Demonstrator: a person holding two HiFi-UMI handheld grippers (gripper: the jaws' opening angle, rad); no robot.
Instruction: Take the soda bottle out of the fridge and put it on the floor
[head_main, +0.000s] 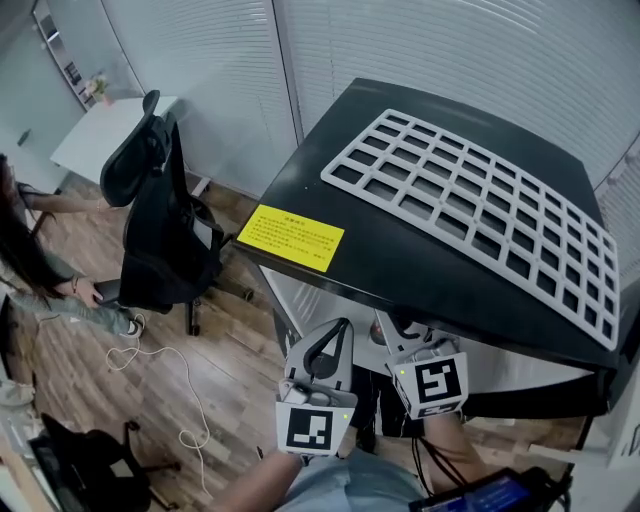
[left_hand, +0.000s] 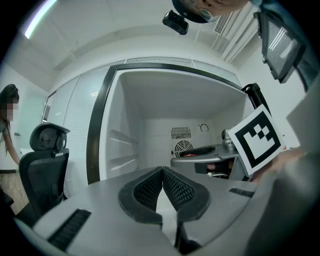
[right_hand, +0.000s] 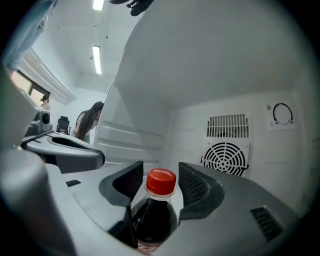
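A soda bottle (right_hand: 154, 216) with dark drink and a red cap (right_hand: 161, 181) stands inside the white fridge interior (right_hand: 220, 90). My right gripper (right_hand: 161, 172) is open around its neck, one pad on each side of the cap with a small gap on both. In the head view the right gripper (head_main: 405, 328) reaches under the fridge's black top (head_main: 400, 265), and the bottle is hidden there. My left gripper (left_hand: 162, 171) is shut with its tips touching and nothing between them, beside the right one at the fridge opening (head_main: 338, 330).
A white grid rack (head_main: 470, 200) lies on the fridge top beside a yellow label (head_main: 290, 237). A black office chair (head_main: 160, 220) stands left of the fridge on the wood floor (head_main: 230, 370), with a white cable (head_main: 170, 380) and a seated person (head_main: 40, 285) further left.
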